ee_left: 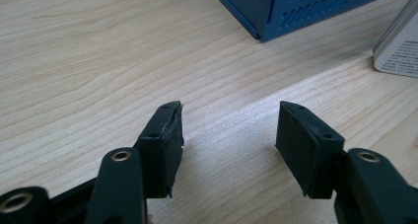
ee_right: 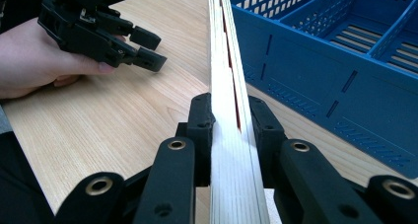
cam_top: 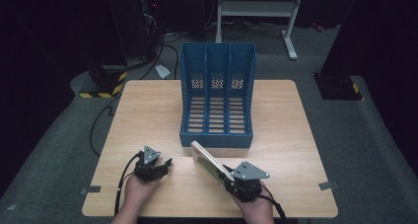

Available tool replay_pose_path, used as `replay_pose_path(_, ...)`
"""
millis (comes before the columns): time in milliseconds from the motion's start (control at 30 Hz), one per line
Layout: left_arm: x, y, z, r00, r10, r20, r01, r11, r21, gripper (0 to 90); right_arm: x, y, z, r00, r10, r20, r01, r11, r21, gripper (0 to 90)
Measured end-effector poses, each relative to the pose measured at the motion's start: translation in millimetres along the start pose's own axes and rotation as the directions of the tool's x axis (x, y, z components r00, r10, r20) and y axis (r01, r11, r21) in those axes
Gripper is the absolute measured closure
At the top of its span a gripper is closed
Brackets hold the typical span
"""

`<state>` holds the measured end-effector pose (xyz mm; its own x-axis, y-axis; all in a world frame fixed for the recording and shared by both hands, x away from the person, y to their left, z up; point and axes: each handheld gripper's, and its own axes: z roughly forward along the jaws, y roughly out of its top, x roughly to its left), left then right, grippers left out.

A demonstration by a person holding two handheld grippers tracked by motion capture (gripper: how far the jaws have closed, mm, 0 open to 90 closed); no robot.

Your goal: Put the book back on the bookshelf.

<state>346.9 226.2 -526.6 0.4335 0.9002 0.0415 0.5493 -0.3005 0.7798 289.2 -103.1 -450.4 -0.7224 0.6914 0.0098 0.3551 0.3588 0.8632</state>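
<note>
The right gripper (cam_top: 231,180) pinches a thin book (cam_top: 211,161) by its near end, jaws pressed on both covers; in the right gripper view the book (ee_right: 227,110) runs edge-on between the two fingers (ee_right: 199,130) and away toward the blue rack (ee_right: 345,86). From above, the book slants up and to the left from the gripper, its far corner just short of the rack's near front lip, near the left compartment. It is lifted off the table (cam_top: 148,110) at an angle, not lying flat.

The left gripper (cam_top: 165,166) rests low on the near left of the table, well apart from the book, jaws spread with nothing between them; its own view shows bare wood between the pads (ee_left: 167,145) and a corner of the rack (ee_left: 276,17) beyond.

By my reading the pick-up is done and the filing is not: the book has yet to be carried over the lip, stood upright and let go in a slot.

The rack (cam_top: 217,93) sits at the middle far side of the table with three compartments side by side, open toward the near side. All three appear empty; their slotted floors and perforated back walls show plainly.
</note>
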Motion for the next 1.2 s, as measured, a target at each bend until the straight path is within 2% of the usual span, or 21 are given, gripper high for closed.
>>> replay_pose_path(267, 1.1, 0.1, -0.4, 1.0000, 0.000, 0.004, 0.000, 1.0000, 0.004, 43.6, -3.3, 3.3, -1.1, 0.9997, 0.017, -0.019, -0.017, 1.000, -0.014, 75.8)
replay_pose_path(733, 1.0, 0.2, 0.5, 0.9999, -0.005, 0.013, 0.005, 1.0000, 0.008, 43.4, -3.5, 18.5, -13.9, 0.9997, -0.005, -0.025, 0.004, 0.999, -0.043, 75.8)
replay_pose_path(867, 0.4, 1.0, 2.5, 0.9993, 0.004, 0.036, -0.005, 0.9996, 0.029, 41.2, -4.0, 24.4, -19.6, 0.9997, -0.005, -0.025, 0.003, 0.998, -0.059, 75.8)
replay_pose_path(967, 1.9, 1.2, 2.9, 0.9993, 0.000, 0.036, -0.001, 0.9994, 0.035, 39.6, -5.5, 30.6, -24.8, 0.9994, -0.001, -0.033, -0.001, 0.997, -0.074, 75.7)
replay_pose_path(1000, 1.8, 1.1, 3.3, 0.9991, -0.015, 0.040, 0.014, 0.9993, 0.035, 38.6, -5.7, 32.2, -25.9, 0.9994, 0.000, -0.035, -0.003, 0.997, -0.077, 75.8)
replay_pose_path(1200, 1.3, 1.3, 3.6, 0.9989, -0.009, 0.045, 0.007, 0.9993, 0.037, 35.4, -8.0, 42.8, -31.0, 0.9996, -0.003, -0.026, 0.001, 0.995, -0.102, 75.8)
